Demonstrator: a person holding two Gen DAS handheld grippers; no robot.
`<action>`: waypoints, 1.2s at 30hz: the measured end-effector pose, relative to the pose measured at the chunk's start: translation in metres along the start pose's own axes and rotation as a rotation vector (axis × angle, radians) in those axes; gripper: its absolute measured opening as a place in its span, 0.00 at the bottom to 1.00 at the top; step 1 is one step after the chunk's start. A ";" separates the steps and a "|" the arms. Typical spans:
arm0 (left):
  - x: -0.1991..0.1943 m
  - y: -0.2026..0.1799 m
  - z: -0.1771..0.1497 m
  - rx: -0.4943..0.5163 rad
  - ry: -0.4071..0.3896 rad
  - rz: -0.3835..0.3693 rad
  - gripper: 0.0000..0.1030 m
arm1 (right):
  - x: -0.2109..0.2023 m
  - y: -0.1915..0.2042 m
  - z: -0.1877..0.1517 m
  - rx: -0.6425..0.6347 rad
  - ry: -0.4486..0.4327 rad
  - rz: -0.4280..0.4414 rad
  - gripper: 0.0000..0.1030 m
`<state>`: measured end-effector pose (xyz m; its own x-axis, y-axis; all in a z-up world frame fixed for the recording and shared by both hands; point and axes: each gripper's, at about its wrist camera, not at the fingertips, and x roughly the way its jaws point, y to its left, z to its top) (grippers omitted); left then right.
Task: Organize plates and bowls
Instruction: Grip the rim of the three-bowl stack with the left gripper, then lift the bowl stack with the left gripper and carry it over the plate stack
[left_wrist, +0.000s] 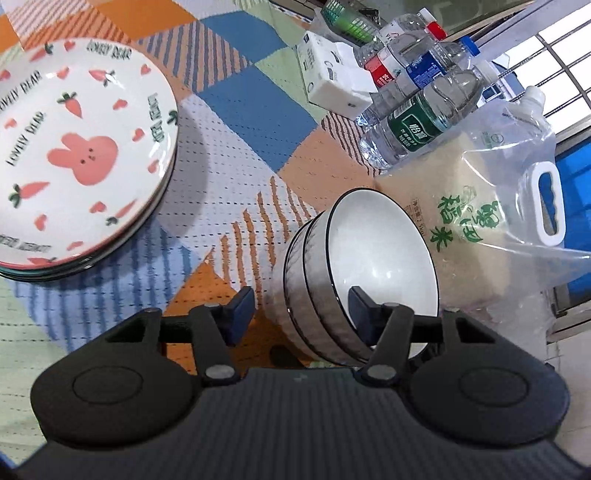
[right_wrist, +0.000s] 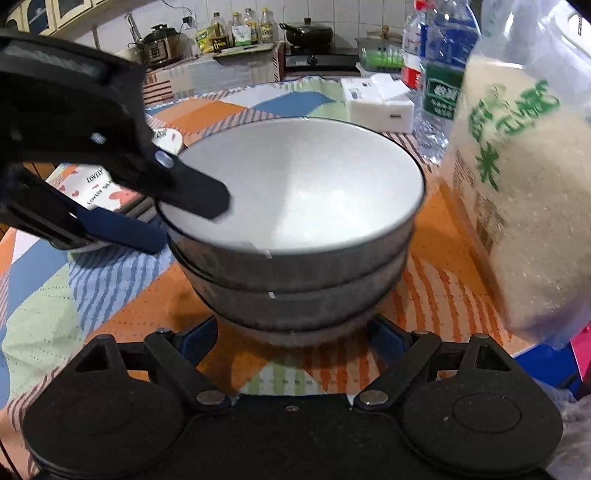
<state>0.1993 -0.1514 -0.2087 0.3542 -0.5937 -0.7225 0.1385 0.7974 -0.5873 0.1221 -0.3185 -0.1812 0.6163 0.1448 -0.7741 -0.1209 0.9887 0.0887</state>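
three nested bowls (right_wrist: 295, 221), top one empty, beside stacked plates (left_wrist: 81, 147).

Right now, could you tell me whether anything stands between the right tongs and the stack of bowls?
Nothing visible does. The right tongs are open at the base of the stack of bowls, with only tablecloth beneath. The left tongs straddle the top bowl's far-left rim, and the rice bag stands off to the right.
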 end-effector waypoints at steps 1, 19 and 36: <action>0.002 0.001 0.001 -0.003 0.003 -0.008 0.48 | 0.002 0.001 0.002 -0.004 0.006 -0.010 0.89; 0.031 0.009 0.006 0.008 0.054 -0.041 0.36 | 0.028 0.004 0.011 0.069 -0.049 -0.072 0.97; 0.029 0.012 0.003 0.009 0.061 -0.057 0.38 | 0.024 0.006 0.006 0.027 -0.090 -0.079 0.96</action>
<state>0.2141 -0.1590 -0.2358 0.2888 -0.6434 -0.7089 0.1648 0.7628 -0.6252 0.1407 -0.3085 -0.1953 0.6906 0.0686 -0.7200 -0.0493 0.9976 0.0477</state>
